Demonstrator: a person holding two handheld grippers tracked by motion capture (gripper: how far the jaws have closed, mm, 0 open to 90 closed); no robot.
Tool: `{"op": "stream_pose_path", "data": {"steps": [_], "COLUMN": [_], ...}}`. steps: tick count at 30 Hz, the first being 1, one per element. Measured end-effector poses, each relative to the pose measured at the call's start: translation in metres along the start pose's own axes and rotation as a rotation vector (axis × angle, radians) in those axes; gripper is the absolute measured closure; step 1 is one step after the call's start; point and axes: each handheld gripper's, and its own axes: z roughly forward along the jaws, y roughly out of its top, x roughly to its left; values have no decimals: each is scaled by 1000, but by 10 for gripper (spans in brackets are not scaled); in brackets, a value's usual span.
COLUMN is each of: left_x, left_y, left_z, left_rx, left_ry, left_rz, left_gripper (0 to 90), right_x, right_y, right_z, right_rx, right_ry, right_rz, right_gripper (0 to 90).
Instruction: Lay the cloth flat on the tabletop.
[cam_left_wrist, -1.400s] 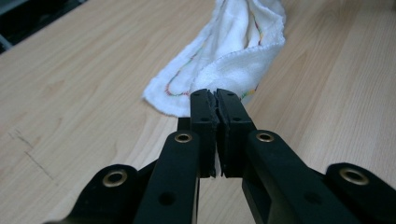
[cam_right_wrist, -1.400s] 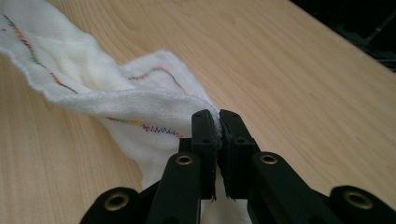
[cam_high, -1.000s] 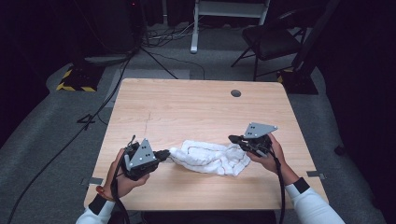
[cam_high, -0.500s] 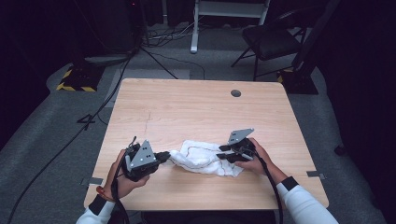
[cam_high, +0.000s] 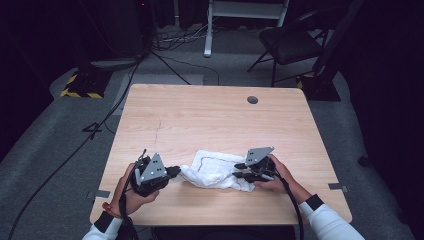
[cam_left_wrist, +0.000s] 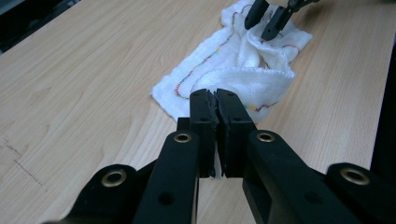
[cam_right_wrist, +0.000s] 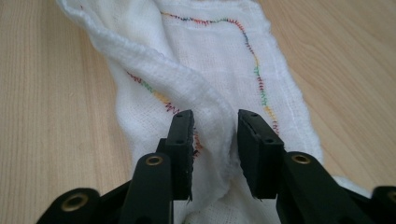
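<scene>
Near edge of table (cam_high: 210, 115): white cloth (cam_high: 215, 170) lies crumpled between both grippers.
Left gripper (cam_high: 172, 171) clenched on cloth's left corner. Right gripper (cam_high: 240, 170) jaws parted, just been closing, raised fold between them, pads not yet pressing.

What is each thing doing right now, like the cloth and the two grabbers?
cloth: crumpled, lying on the table, coloured stitching along its hem.
left gripper: shut on the cloth's near edge.
right gripper: jaws apart, just been closing, a fold of cloth between them, not pinched yet.
chair: upright on the floor past the table, nobody in it.
</scene>
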Motion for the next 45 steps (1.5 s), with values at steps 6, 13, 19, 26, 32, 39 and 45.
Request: {"op": "stream_pose_path", "data": {"steps": [6,13,19,26,32,39,45], "left_x": [-2,-4,0,2,2,3,-7], "left_y": [-1,-1,-4,-4,2,11,21], "left_z": [7,13,11,10,4,-17,-34], "left_rx": [20,33,30,28,-5,-81,-119], "left_ry": [-19,-39,-25,-18,12,52,59], "left_rz": [8,14,2,-2,-2,6,40], "left_gripper": [857,857,857,857,858,860,861], "right_x": [5,4,9,8,9,13,28], "right_y": [4,10,11,1,7,13,18], "right_z": [8,20,11,-6,-30,-82,-120], "right_rx": [18,-4,-5,-15,-96,-220,-282], "right_ry": [-11,-10,-23,-33,-65,-173,-221], "right_rz": [-41,-45,-78,-61,-48,-22,-34], "right_gripper": [614,572,752,892,900,900,900]}}
